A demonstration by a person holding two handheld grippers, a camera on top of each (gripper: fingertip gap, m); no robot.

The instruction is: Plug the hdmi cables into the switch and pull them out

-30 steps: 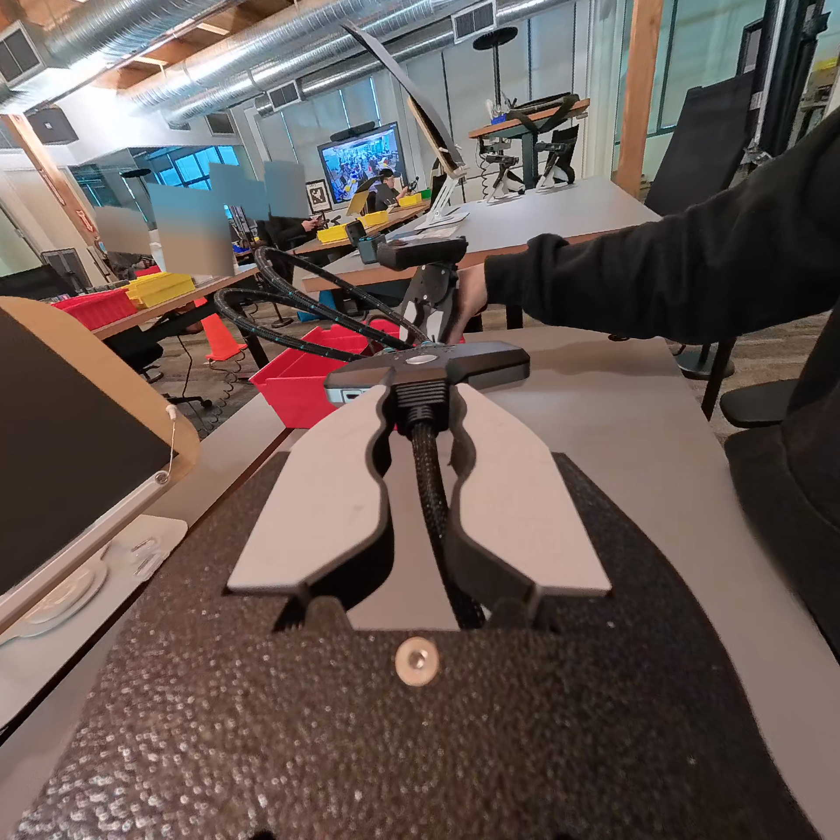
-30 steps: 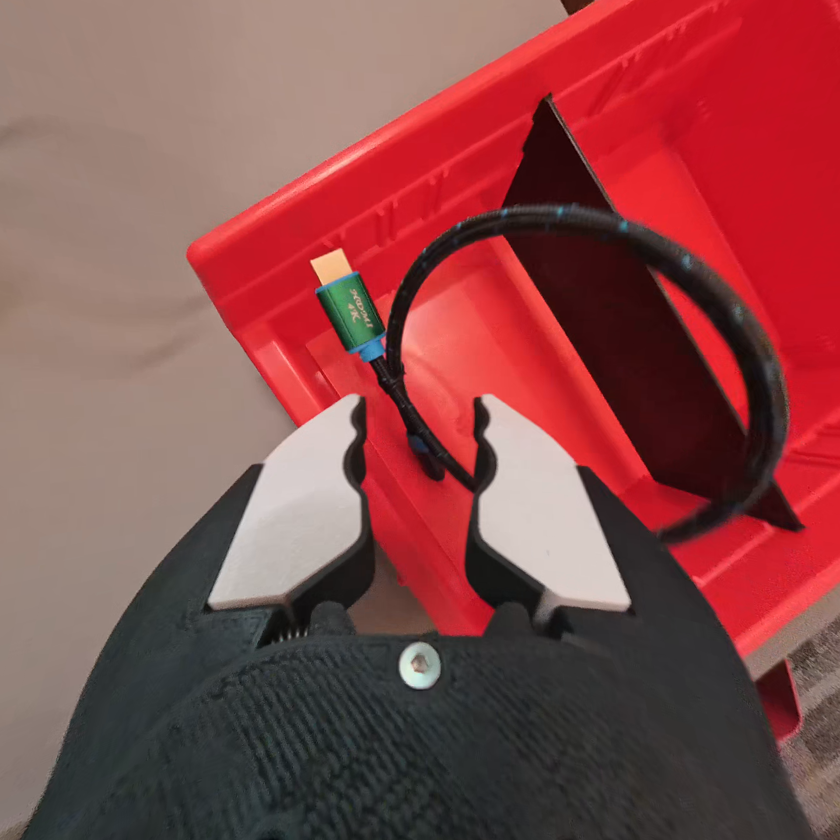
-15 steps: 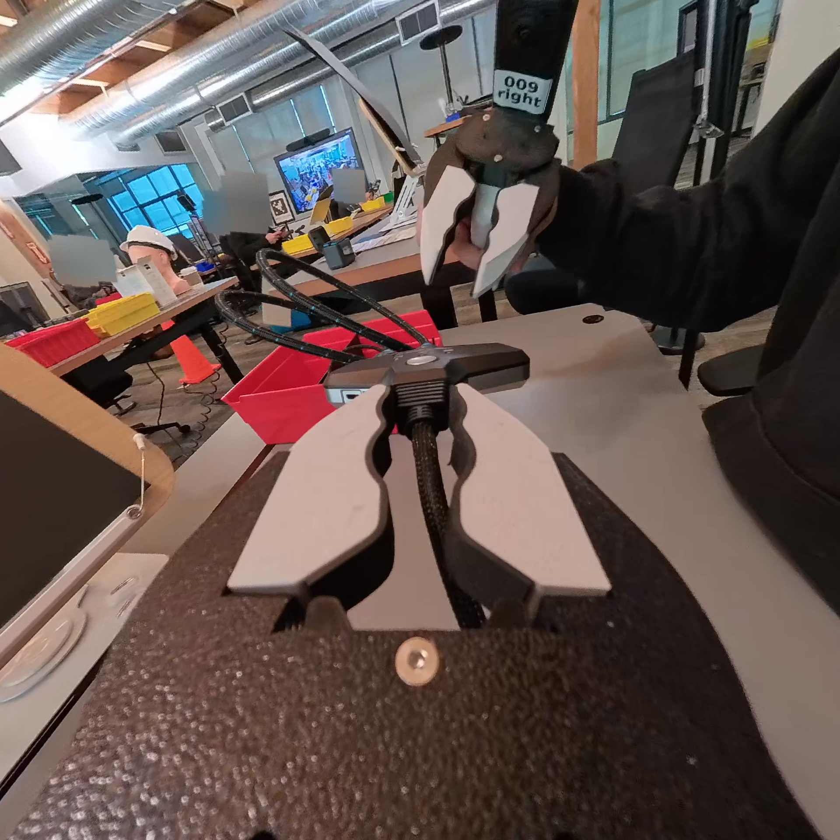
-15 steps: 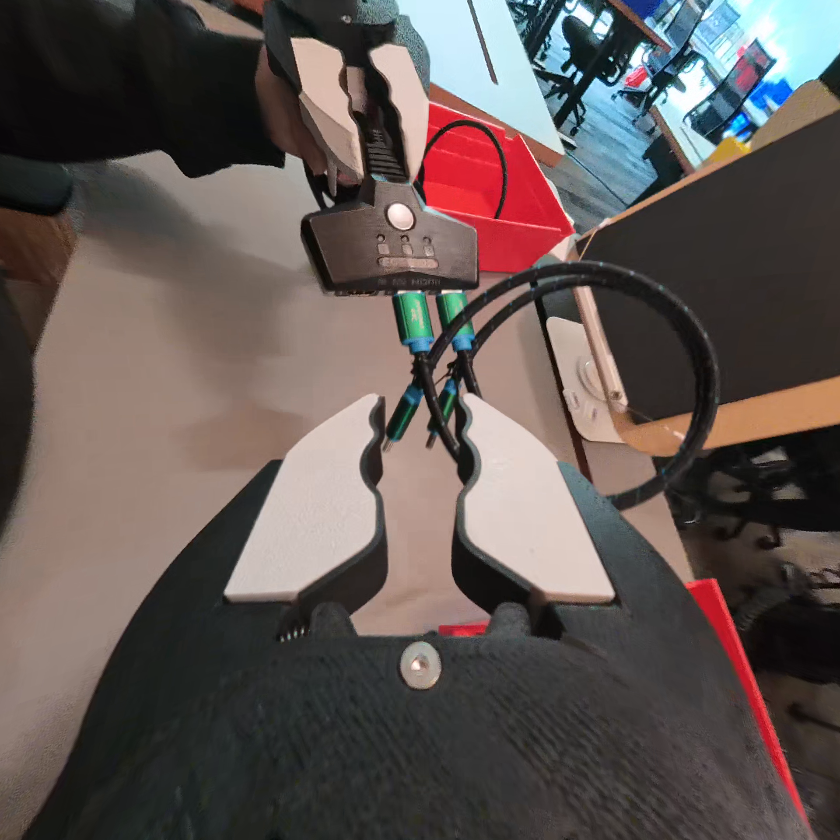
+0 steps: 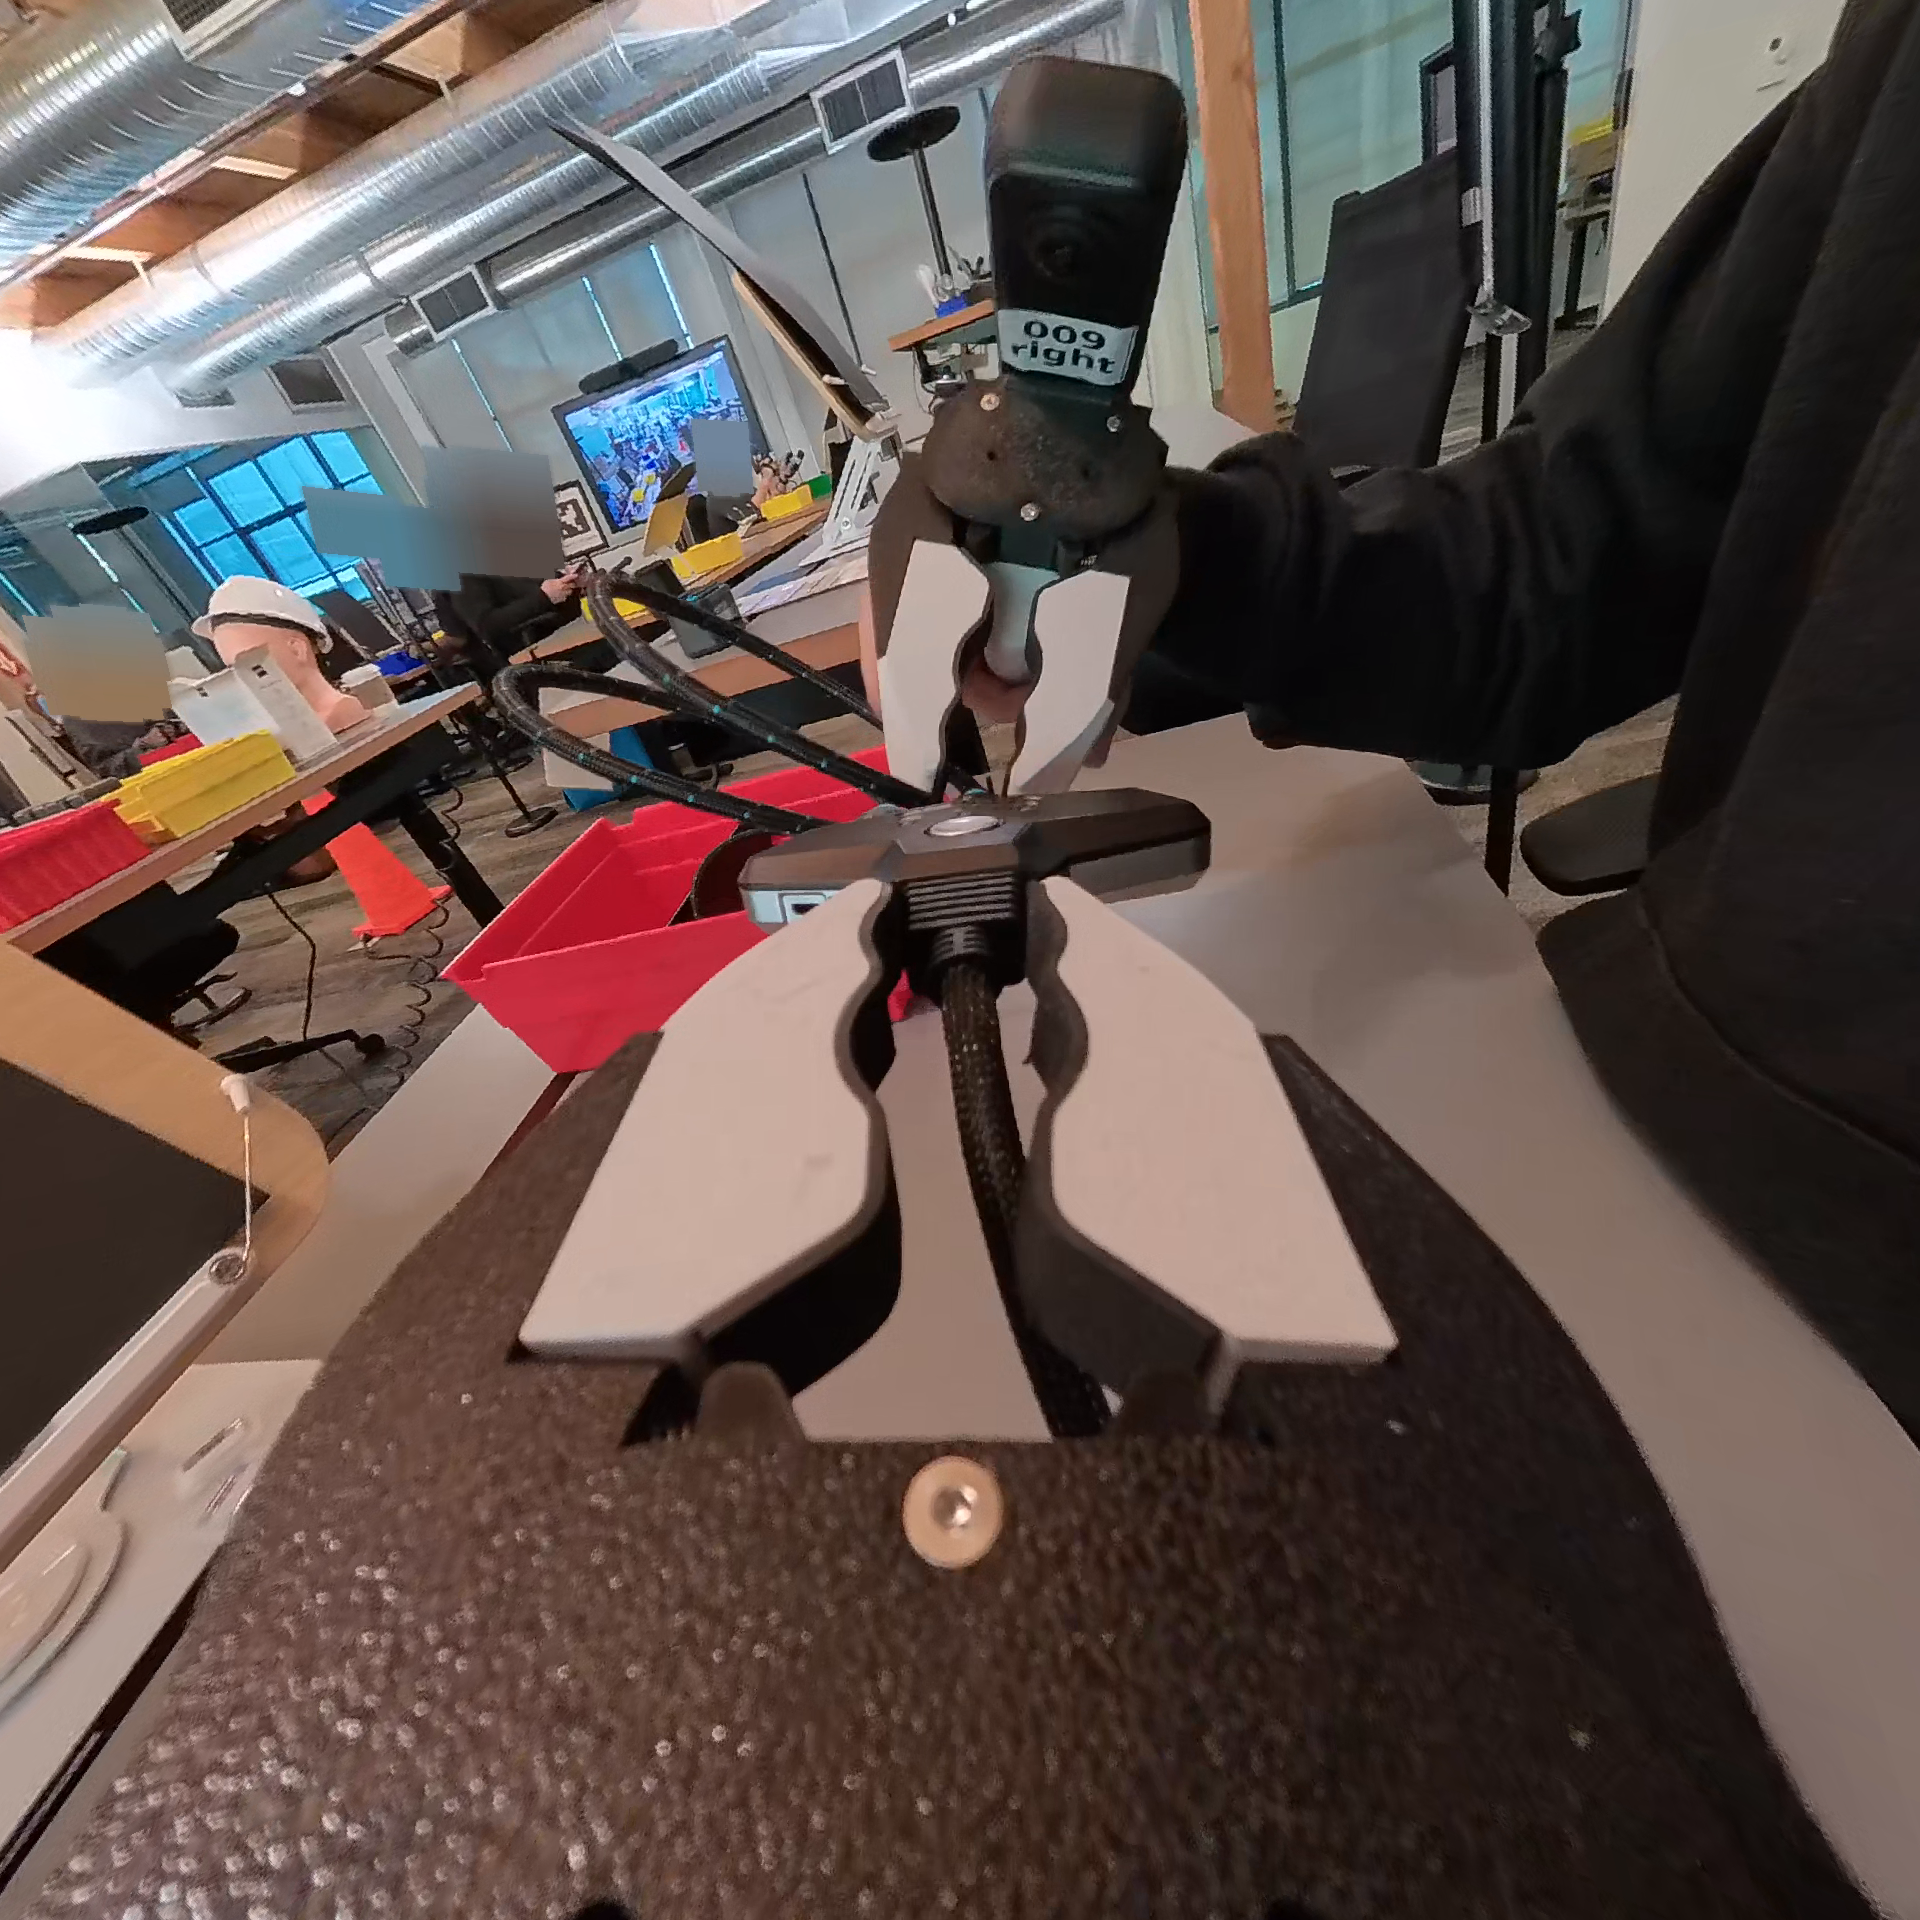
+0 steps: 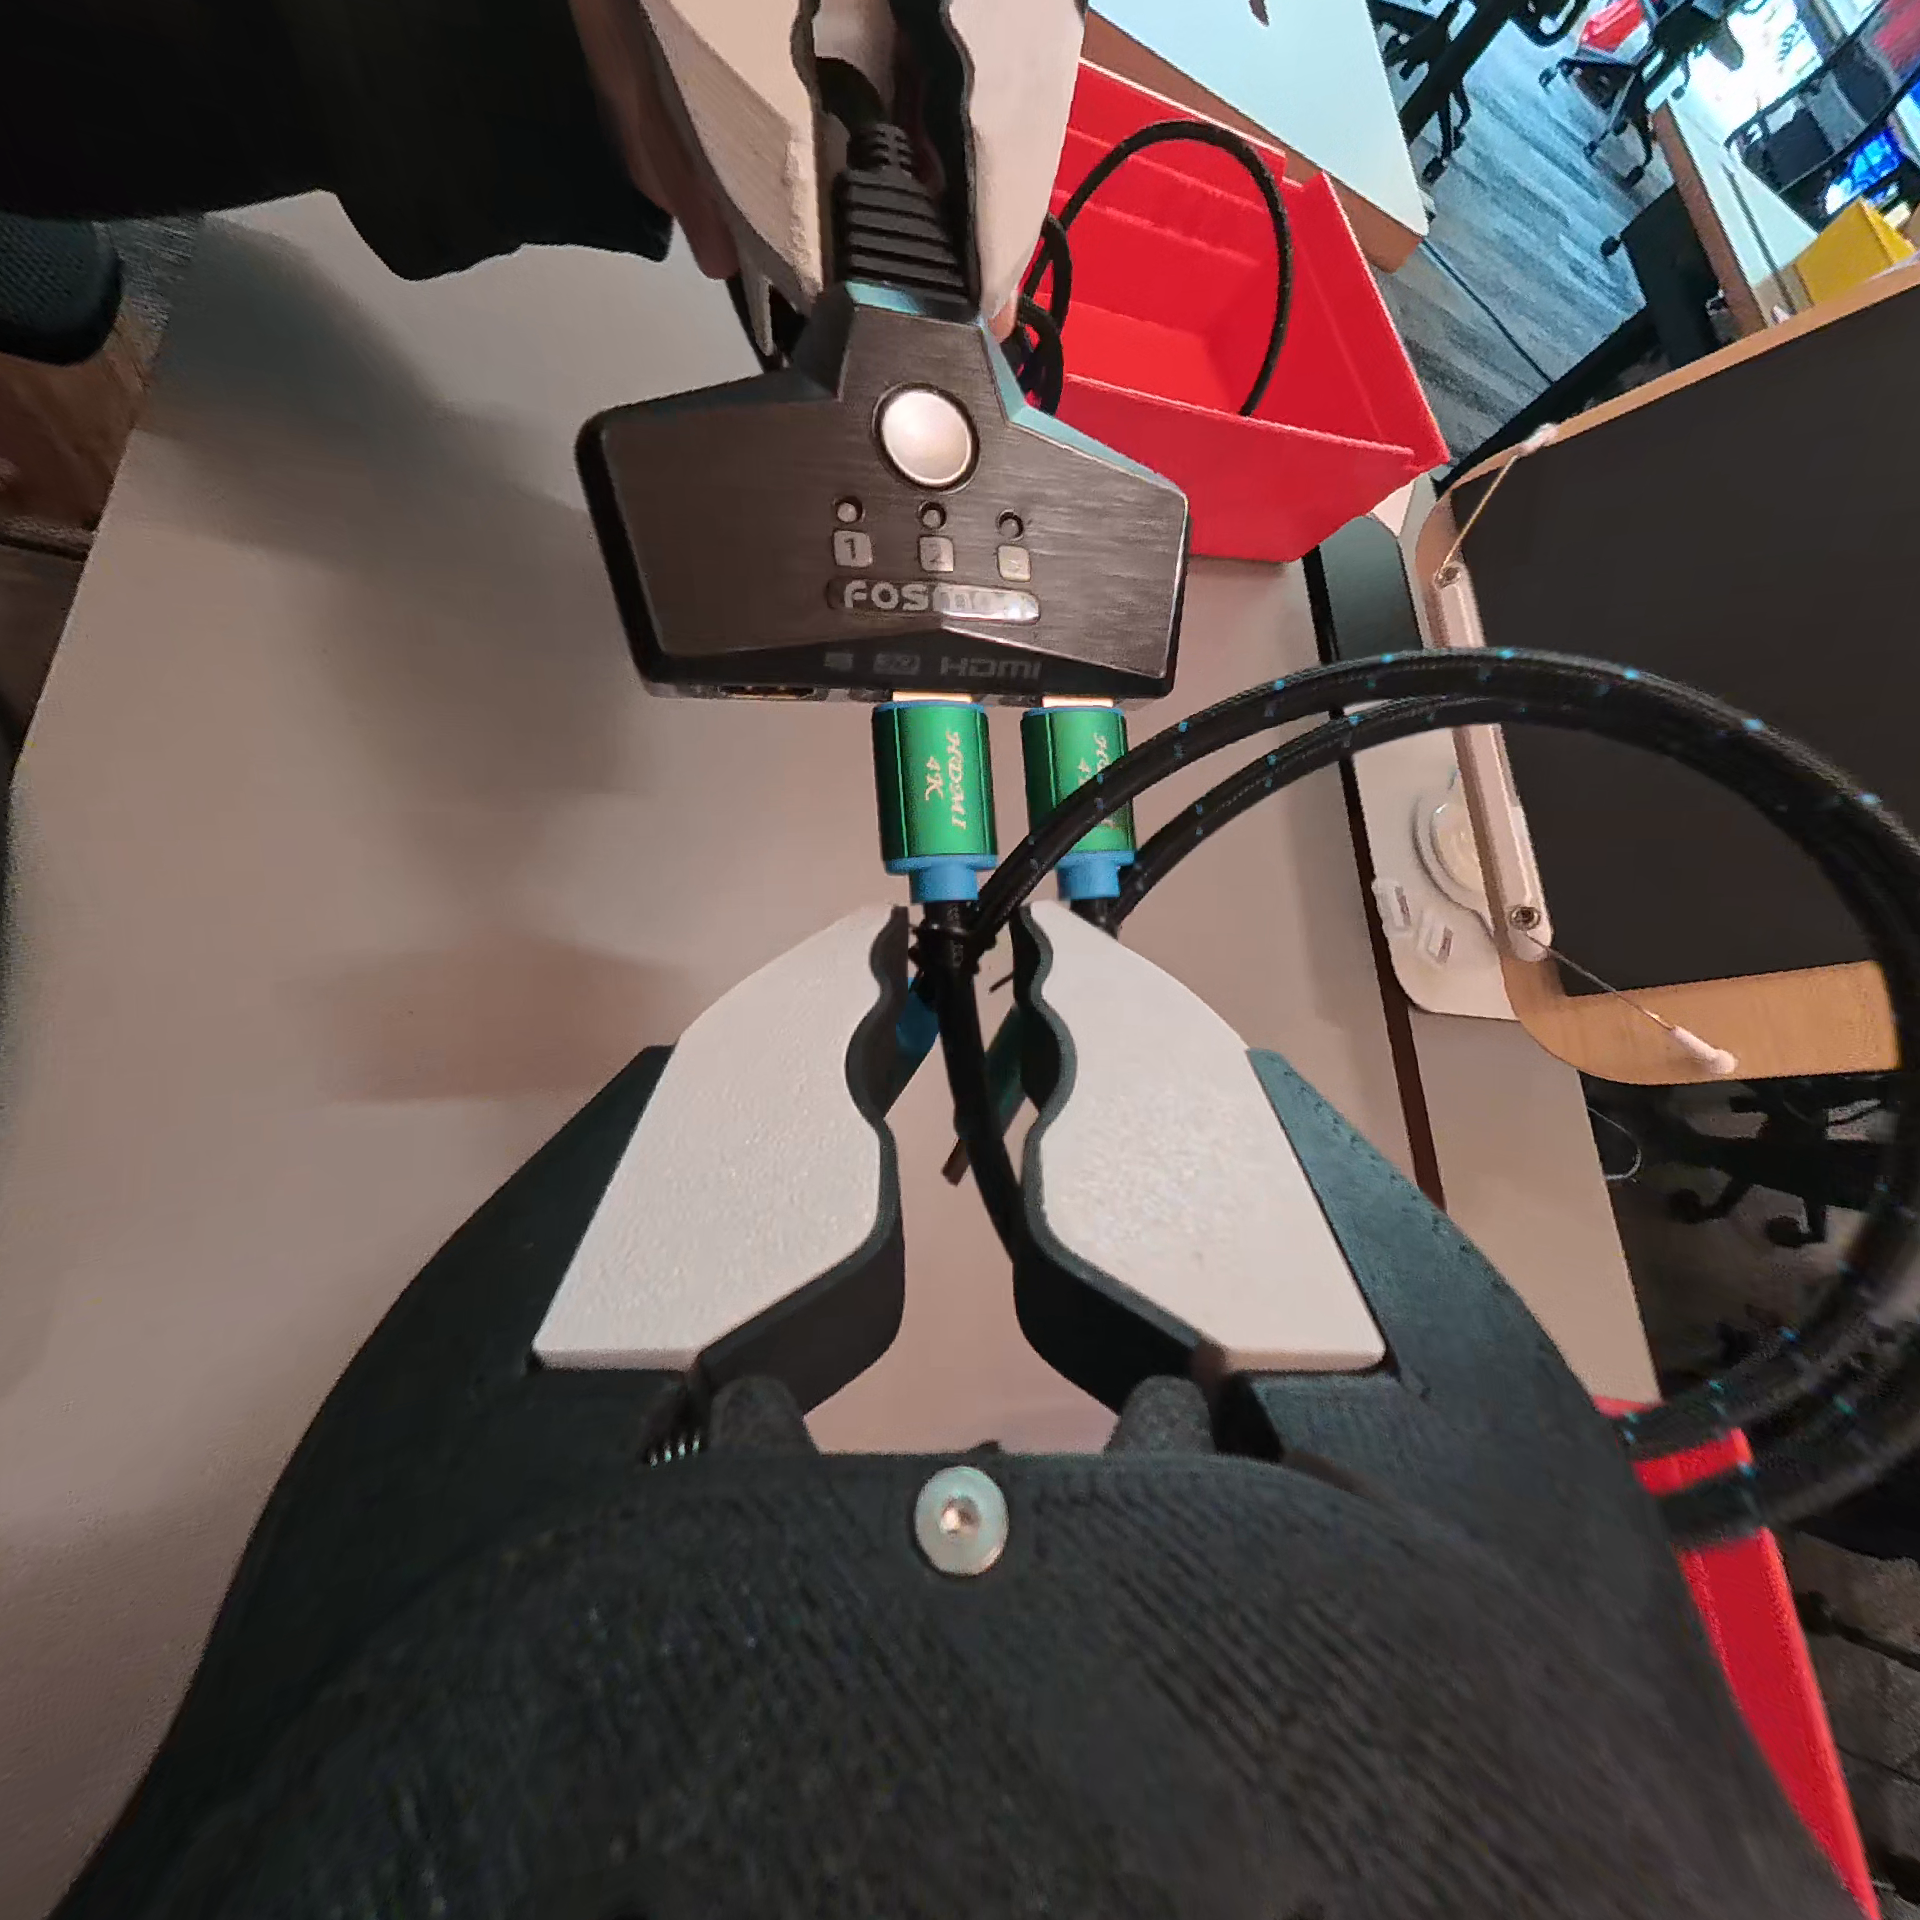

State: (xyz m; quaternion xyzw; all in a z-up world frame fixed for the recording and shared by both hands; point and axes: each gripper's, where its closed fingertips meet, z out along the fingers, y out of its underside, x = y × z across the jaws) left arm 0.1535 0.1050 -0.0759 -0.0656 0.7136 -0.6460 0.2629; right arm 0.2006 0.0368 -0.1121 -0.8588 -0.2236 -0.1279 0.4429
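Note:
My left gripper (image 5: 961, 904) is shut on the ribbed collar of the black HDMI switch's (image 5: 977, 840) own braided cable and holds the switch above the grey table (image 5: 1351, 987). In the right wrist view the switch (image 6: 883, 540) faces me, the left gripper (image 6: 904, 135) behind it. Two green HDMI plugs (image 6: 930, 790) sit side by side at its ports, gold tips showing. My right gripper (image 6: 961, 930) is shut on the thin black cable (image 6: 977, 1122) just below the left plug. The braided cables (image 6: 1558, 696) loop right. The right gripper (image 5: 1003, 758) points down at the switch.
A red bin (image 5: 623, 935) stands beyond the switch with a black cable in it (image 6: 1195, 343). A black panel with a wooden edge (image 6: 1714, 675) stands at the table's side. A person's black sleeve (image 5: 1558, 540) reaches across. Another red bin edge (image 6: 1745, 1662) lies low right.
My right gripper left the red bin with the cable, swung round and moved close to the switch. The left gripper kept its hold on the switch.

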